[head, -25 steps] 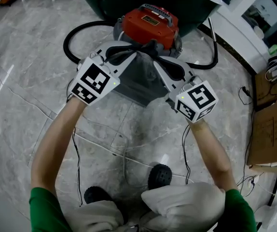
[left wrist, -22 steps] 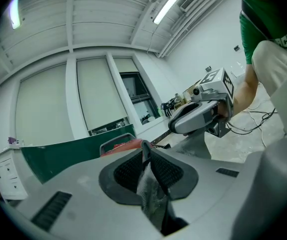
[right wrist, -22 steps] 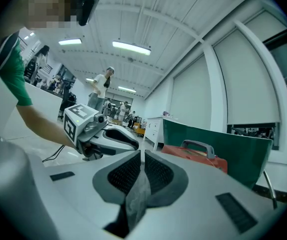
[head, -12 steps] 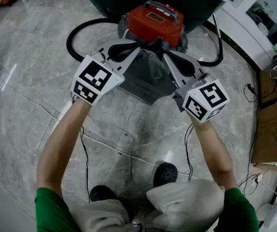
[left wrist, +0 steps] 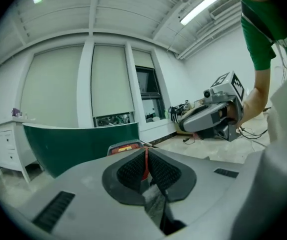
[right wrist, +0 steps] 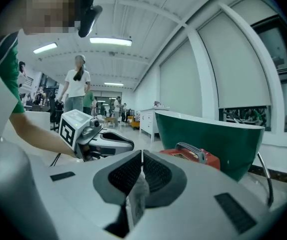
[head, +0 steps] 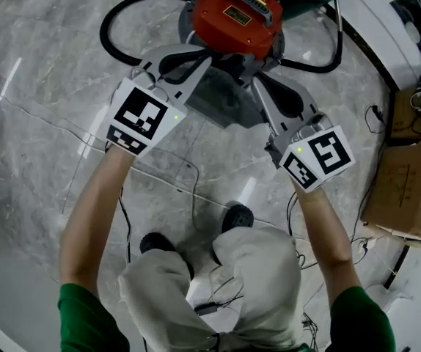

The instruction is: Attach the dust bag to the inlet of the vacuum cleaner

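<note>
The left gripper (head: 212,63) is clenched on one top edge of the grey dust bag (head: 224,103). The right gripper (head: 258,79) is clamped on the opposite edge, so the bag hangs between their tips. In the head view the bag lies at about 5 o'clock from the left tips and 8 o'clock from the right. The red vacuum cleaner (head: 236,19) is close at the bag's 12 o'clock.
</note>
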`<state>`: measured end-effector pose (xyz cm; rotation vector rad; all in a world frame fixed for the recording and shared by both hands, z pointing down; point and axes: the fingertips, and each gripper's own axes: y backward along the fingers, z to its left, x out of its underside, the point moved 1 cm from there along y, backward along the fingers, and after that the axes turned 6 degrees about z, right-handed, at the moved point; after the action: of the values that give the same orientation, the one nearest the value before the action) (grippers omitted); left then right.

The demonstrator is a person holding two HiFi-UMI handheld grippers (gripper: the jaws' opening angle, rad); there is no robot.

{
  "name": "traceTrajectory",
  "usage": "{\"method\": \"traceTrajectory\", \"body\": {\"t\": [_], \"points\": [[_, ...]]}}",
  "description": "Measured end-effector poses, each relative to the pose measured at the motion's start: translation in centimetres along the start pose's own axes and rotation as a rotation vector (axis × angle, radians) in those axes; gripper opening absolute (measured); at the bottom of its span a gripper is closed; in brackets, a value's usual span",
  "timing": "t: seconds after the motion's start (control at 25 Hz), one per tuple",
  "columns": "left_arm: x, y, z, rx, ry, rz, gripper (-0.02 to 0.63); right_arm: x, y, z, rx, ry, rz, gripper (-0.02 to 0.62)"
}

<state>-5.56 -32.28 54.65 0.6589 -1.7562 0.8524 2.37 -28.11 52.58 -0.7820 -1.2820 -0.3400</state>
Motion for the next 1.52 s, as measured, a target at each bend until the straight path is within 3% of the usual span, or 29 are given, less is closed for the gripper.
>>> {"method": "traceTrajectory", "body": {"t": [0.52, 0.92, 1.28, 1.52], "points": [[-20.0, 9.5, 1.0, 0.056, 0.292, 0.074, 0.005, -20.1, 8.6, 1.3, -0.042, -0.079, 0.137, 0.009], [-33.6, 18.0, -0.1, 0.003, 0.508, 0.134, 0.003, -32.7, 18.0, 4.0, -0.061, -0.208, 0.194, 0.008], [-44.1, 21.7, -1.7, -0.032, 0.602, 0.122, 0.003, -40.9, 25.5, 4.2, -0.046, -0.273, 0.199, 0.009], [-49.9, 23.4, -1.1, -0.051, 0.594, 0.069, 0.003, -46.1, 27.9, 3.7, -0.017, -0.255, 0.139, 0.008]]}}
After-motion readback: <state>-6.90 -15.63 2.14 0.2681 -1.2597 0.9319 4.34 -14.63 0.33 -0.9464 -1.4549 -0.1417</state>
